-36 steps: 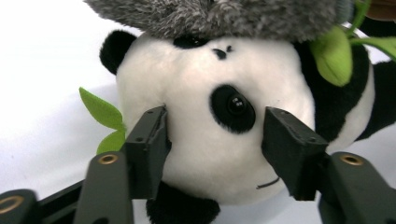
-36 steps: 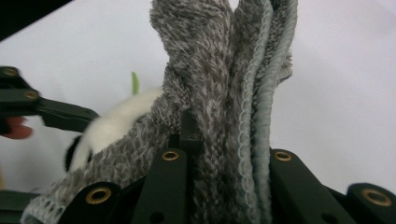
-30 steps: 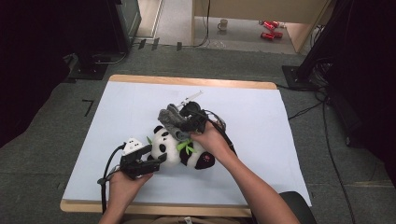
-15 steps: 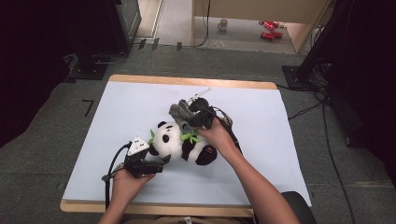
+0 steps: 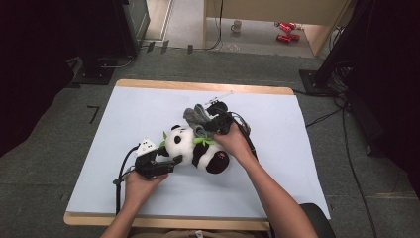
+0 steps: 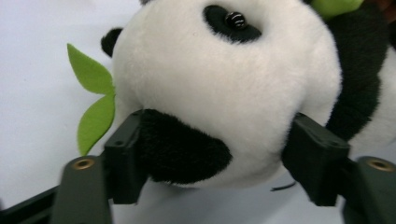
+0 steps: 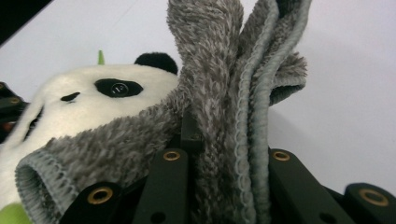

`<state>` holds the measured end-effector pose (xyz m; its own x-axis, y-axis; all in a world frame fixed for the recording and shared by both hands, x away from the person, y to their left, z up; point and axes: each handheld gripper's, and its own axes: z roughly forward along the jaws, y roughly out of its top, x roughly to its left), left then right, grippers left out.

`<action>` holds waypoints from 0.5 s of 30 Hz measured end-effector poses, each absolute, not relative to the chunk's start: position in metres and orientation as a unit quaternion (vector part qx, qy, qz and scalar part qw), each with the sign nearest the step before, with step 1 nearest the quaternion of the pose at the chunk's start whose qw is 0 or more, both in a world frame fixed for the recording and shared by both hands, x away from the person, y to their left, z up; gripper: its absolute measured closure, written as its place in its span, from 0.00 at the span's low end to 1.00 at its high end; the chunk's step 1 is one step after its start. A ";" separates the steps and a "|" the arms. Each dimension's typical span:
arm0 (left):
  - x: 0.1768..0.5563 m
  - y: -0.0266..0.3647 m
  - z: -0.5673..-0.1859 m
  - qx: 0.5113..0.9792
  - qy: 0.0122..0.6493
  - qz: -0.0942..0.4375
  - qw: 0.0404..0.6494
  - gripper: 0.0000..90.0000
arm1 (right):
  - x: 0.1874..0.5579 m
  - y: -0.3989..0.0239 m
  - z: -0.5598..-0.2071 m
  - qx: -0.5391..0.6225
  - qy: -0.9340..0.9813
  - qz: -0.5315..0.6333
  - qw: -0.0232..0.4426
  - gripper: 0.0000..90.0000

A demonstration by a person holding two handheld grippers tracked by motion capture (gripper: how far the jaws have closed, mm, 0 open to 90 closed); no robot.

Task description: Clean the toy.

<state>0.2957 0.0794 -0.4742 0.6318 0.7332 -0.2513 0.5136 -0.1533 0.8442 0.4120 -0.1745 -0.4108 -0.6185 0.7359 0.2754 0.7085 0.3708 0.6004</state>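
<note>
panda plush (image 5: pixel 195 148) lies on its side near the middle of the white tabletop (image 5: pixel 297 148), head to the left, green leaves (image 6: pixel 93 100) by its ear. going left to right: your left gripper (image 5: pixel 161 163) sits at the near left of the head; its jaws have just been closing and now flank the white head, with pads touching the fur on both sides, one over a black patch. just right and farther off, your right gripper (image 5: pixel 210 124) is clamped tight on a folded grey fuzzy cloth (image 7: pixel 224 93), which stands up between its jaws and drapes against the panda's head.
</note>
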 end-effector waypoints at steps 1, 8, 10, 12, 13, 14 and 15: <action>0.296 0.079 -0.474 0.752 0.413 0.111 0.501 0.40 | 0.412 -0.177 -0.409 0.438 0.828 0.351 0.019 0.87; 0.291 0.078 -0.469 0.755 0.423 0.117 0.487 0.52 | 0.407 -0.187 -0.390 0.434 0.830 0.345 0.057 0.88; 0.291 0.079 -0.466 0.750 0.432 0.110 0.488 0.54 | 0.403 -0.191 -0.377 0.432 0.823 0.365 0.058 0.88; 0.290 0.078 -0.464 0.747 0.438 0.104 0.490 0.56 | 0.398 -0.194 -0.363 0.424 0.815 0.391 0.058 0.88; 0.289 0.077 -0.463 0.747 0.437 0.106 0.490 0.56 | 0.393 -0.193 -0.355 0.415 0.814 0.402 0.059 0.88; 0.288 0.076 -0.461 0.749 0.434 0.111 0.488 0.57 | 0.391 -0.191 -0.351 0.409 0.813 0.409 0.060 0.87; 0.287 0.075 -0.459 0.751 0.431 0.114 0.487 0.57 | 0.386 -0.187 -0.345 0.402 0.813 0.418 0.056 0.87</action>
<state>0.2874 0.0747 -0.4591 0.6020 0.7588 -0.2485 0.5361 -0.1535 0.8301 0.3860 -0.1873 -0.3452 -0.6712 0.6994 0.2457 0.6062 0.3271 0.7249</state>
